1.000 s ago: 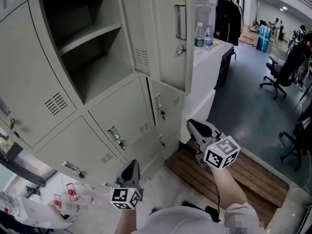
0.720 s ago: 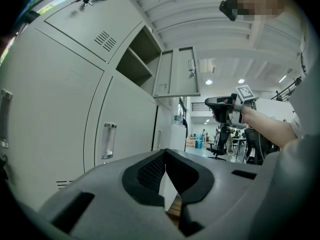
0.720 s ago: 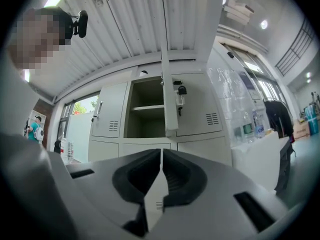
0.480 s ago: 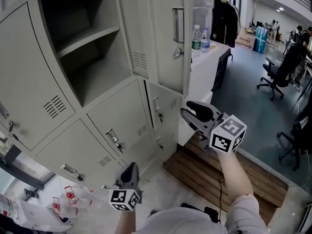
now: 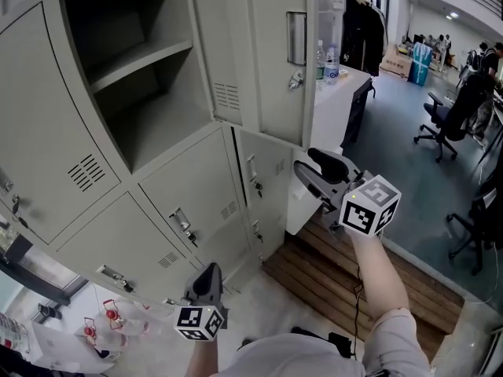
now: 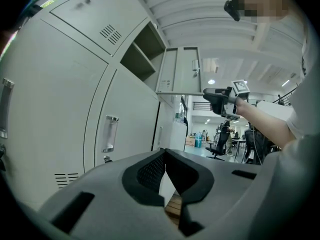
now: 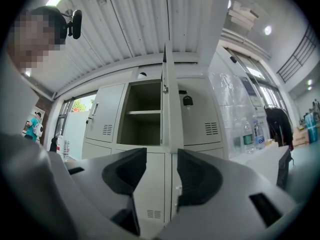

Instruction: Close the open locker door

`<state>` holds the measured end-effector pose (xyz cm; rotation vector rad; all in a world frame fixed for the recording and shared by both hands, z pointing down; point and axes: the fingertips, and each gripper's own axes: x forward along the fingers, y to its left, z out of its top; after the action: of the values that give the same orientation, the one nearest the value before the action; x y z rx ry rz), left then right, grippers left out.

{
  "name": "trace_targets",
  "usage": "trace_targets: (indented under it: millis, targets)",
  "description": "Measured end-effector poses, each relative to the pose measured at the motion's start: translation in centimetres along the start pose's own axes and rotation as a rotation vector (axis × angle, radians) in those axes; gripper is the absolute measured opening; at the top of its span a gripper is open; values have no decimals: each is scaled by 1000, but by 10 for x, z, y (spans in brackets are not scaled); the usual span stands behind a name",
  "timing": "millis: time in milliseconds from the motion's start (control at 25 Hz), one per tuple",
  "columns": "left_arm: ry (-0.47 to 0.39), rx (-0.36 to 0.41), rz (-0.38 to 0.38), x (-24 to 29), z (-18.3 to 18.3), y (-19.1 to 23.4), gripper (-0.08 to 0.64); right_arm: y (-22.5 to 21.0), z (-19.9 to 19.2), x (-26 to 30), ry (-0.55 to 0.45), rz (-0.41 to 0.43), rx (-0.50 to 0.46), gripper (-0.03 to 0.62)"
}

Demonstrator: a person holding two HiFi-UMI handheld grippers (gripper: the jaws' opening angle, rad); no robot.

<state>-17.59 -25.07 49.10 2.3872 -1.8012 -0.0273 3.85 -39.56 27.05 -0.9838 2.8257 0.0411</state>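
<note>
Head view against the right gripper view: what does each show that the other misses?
Only the head view shows the left gripper held low, the wooden slats on the floor and the office chairs. Only the right gripper view shows the ribbed ceiling. Both show the open locker door, the empty shelved compartment, the water bottles and the right gripper, whose jaws have just been opening with nothing between them.
</note>
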Motion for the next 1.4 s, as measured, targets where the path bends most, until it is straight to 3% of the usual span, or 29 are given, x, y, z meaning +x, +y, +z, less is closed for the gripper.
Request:
trace_targets:
  millis: [480,1040,1400]
  targets:
    - [1,7,-9,2,1,-2,8,-27,0,6,12,-66,-4,186]
    - [-10,13,-18,5,5,-5,8,-12,4,3,13,-47,-32,186]
    - [-7,12,-18,4,3,-8,8,-27,8,-4,16,-77,-38,184]
